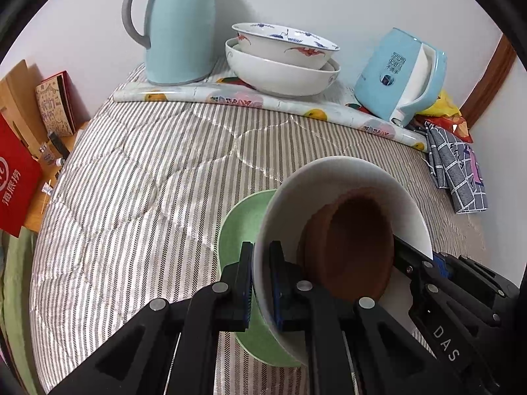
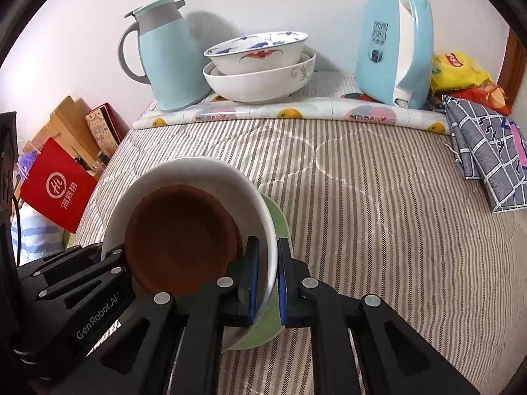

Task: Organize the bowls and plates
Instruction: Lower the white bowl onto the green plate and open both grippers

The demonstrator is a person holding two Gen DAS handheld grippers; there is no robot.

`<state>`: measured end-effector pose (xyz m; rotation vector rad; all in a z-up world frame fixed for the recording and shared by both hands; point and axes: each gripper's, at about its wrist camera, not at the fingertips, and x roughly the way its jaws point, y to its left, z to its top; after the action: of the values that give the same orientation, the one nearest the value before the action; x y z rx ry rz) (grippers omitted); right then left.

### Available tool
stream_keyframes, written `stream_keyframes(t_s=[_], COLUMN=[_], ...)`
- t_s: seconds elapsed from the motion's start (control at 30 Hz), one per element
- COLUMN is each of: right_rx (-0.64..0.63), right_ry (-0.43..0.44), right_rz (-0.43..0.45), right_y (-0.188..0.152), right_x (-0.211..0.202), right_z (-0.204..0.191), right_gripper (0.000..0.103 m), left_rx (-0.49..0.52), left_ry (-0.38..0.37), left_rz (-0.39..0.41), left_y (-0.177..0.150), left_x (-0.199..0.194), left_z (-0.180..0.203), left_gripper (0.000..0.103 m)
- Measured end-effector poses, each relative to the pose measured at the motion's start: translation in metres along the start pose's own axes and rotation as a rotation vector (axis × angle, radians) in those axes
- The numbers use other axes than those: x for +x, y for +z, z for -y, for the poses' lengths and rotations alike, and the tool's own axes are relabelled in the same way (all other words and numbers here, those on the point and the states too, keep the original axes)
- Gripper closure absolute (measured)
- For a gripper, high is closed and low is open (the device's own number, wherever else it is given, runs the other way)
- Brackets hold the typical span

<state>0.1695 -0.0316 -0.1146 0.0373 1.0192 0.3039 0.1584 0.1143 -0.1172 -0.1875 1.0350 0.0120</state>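
Low in both frames, the left gripper [image 1: 260, 283] and right gripper [image 2: 267, 279] each pinch opposite rims of the white bowl [image 1: 332, 181] holding a brown bowl [image 1: 355, 247] above a green plate [image 1: 240, 223].

You couldn't see most of the green plate [image 1: 242, 227], hidden behind the white bowl [image 1: 332, 177]. The thermos [image 1: 179, 29] top was cut off at the left-wrist view's edge.

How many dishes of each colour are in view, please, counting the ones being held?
White: 3, the held bowl, the plain back bowl and the patterned bowl nested in it
Brown: 1, the dish inside the held bowl
Green: 1, the plate underneath
Total: 5
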Motion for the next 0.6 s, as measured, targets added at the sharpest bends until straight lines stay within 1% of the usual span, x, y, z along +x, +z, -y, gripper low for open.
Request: stream_keyframes(t_s=[0.4,0.6], right_rx=[0.003,0.002], right_ry=[0.001,0.0], right_rz=[-0.051,-0.053], right_y=[-0.004,-0.003], right_x=[0.025,0.027], right_z=[0.001,0.001], right_gripper=[0.093,0.093], left_rx=[-0.009,0.002], left_ry=[0.001,0.006], left_rz=[-0.045,-0.04], left_y=[-0.006,-0.004], left_x=[0.022,0.023], left_z=[-0.008,-0.008], left_gripper=[0.093,0.093])
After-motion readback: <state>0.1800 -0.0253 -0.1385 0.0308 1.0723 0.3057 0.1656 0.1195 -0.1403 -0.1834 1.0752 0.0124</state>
